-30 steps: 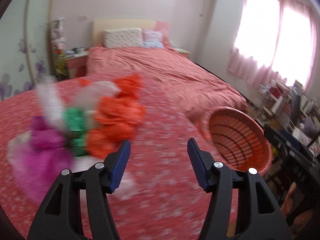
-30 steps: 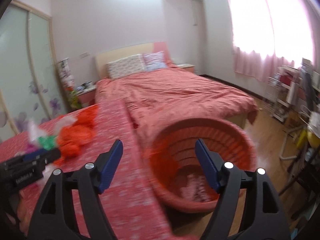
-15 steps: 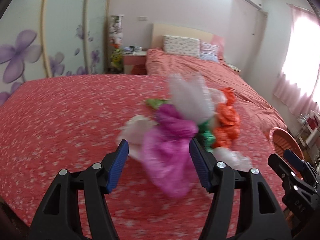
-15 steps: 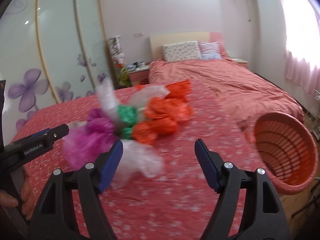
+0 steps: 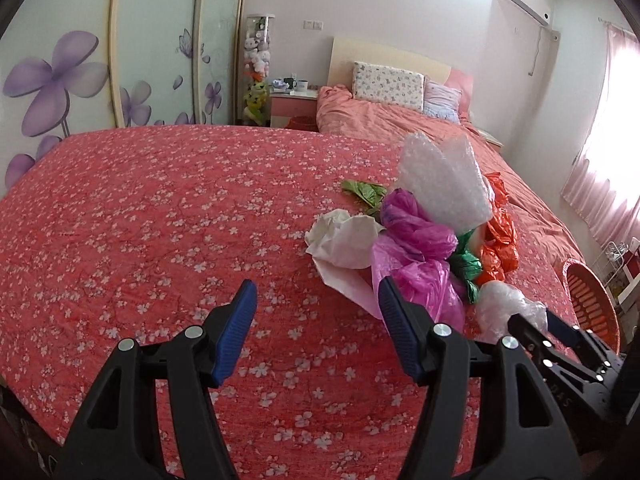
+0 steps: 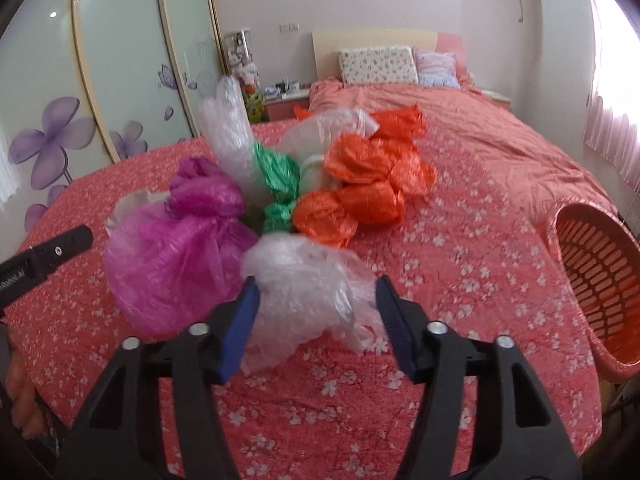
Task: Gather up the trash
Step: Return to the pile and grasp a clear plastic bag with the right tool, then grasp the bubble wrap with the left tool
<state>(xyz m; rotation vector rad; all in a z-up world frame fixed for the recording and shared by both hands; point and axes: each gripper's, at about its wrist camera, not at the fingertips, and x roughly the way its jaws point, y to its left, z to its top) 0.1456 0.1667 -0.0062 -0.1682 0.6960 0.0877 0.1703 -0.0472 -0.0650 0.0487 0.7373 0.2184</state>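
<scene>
Both views have swung left since the earlier frames, off the orange basket [image 6: 600, 280] and onto the trash pile. Our right tongs [image 6: 316, 316] are closing, with the crumpled clear plastic [image 6: 304, 280] between the blue pads, not yet clearly pinched. Our left tongs [image 5: 316, 320] stand open over bare floral bedspread [image 5: 140, 220]; the magenta bag [image 5: 416, 248] and white paper [image 5: 344, 240] lie just right of them. Writing on the tong bodies is too blurred to read. Left of the pile the bedspread is free; the basket sits at the far right edge.
</scene>
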